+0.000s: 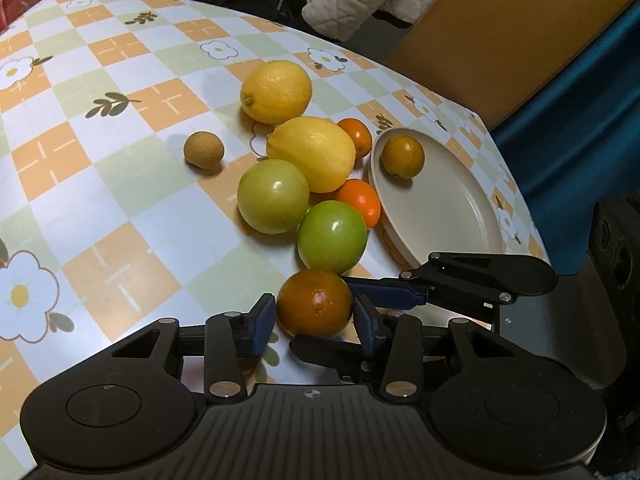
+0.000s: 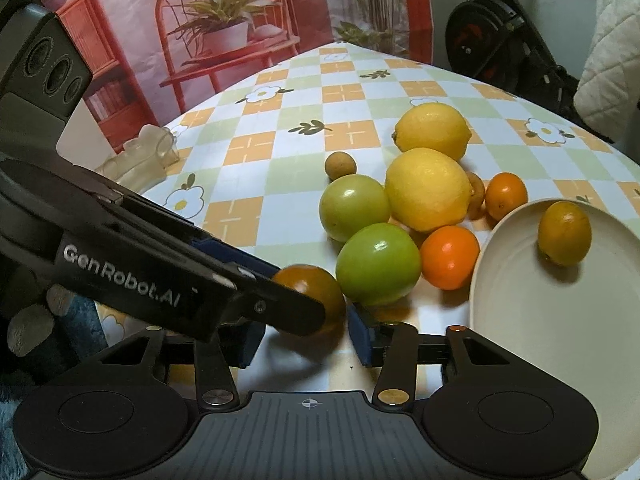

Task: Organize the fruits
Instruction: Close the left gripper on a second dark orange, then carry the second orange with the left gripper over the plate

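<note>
Left gripper [image 1: 314, 316]: my fingers are partly closed, a blue pad against each side of the dark orange [image 1: 314, 304]. It sits on the table [image 1: 120, 200] by the near edge, not lifted as far as I can see.
Right gripper [image 2: 304, 340]: I'm coming in across that same orange from the plate side, narrowly open. One pad is right beside it and the other is hidden behind my left finger, so I can't tell whether I'm pressing on it.
Small brown fruit [image 1: 203, 150]: farthest left of the bunch, alone, towards the middle of the table.
Lemons: the far one [image 1: 276, 92] and the near one [image 1: 311, 154] are touching, mid-table.
Green fruits: the pale one [image 1: 273, 196] and the brighter one [image 1: 332, 237] are just in front of the lemons. The brighter one is just beside my held orange.
Small bright oranges: one [image 1: 356, 136] behind the near lemon, one [image 1: 360, 202] against the plate's rim.
Plate [image 1: 440, 216]: by the right edge of the table, with a single dull orange [image 1: 402, 157] on it.
Progress: early going, I reckon. One fruit is plated, one is between my fingers, and the rest of the pile waits on the cloth.
Writing: "GenRobot.AI" [image 2: 120, 276] in pale letters along my left finger, seen from the right wrist. No other text I can read.
</note>
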